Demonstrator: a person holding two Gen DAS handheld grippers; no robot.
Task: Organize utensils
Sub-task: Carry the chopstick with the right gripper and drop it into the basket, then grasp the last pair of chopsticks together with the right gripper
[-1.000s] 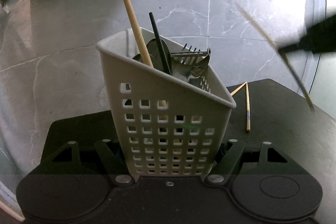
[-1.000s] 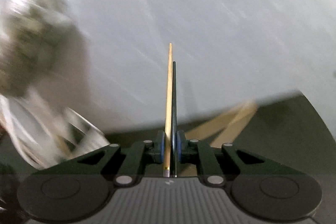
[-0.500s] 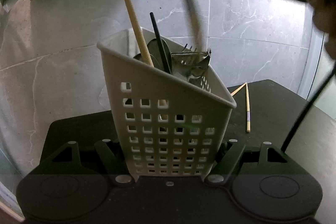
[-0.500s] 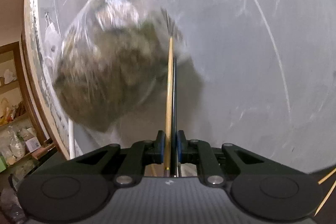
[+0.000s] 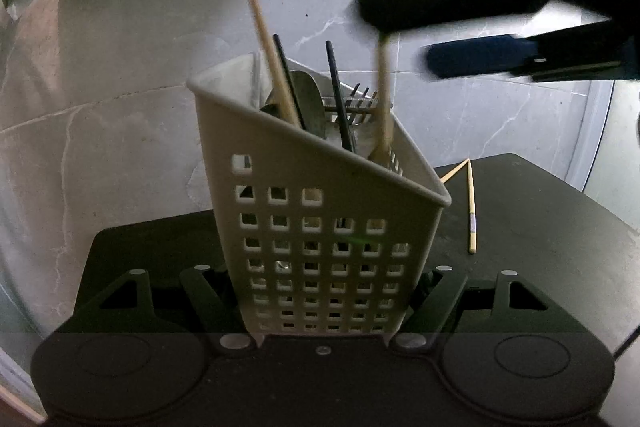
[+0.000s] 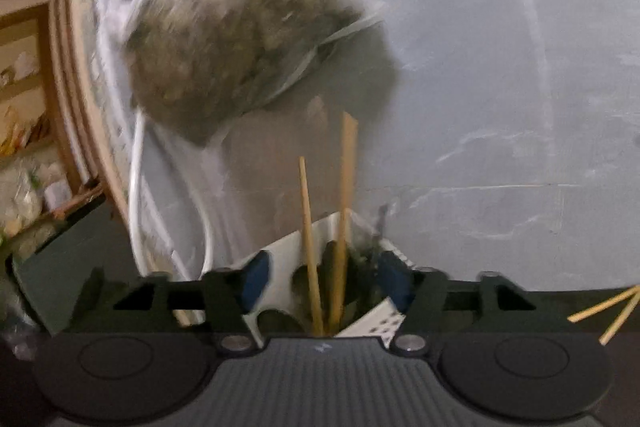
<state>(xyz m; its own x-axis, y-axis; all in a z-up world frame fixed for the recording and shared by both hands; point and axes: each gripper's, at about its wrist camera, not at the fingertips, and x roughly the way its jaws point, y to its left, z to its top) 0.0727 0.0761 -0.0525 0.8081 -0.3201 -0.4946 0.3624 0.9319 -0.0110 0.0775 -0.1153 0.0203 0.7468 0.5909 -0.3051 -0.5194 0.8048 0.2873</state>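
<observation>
My left gripper is shut on a white perforated utensil basket and holds it upright on the black table. The basket holds a wooden chopstick, black chopsticks, a spoon and forks. My right gripper hovers open just above the basket's right side; in its own view its blue pads stand wide apart over the basket. A blurred wooden chopstick stands in the basket below it, free of the fingers.
Two wooden chopsticks lie on the black table right of the basket; they also show in the right wrist view. A clear plastic bag of greenish stuff lies on the marble floor beyond. The table edge is close behind the basket.
My right gripper came over the basket with a wooden and a black chopstick, opened, and both dropped into the basket. The left gripper and basket have stayed put.
</observation>
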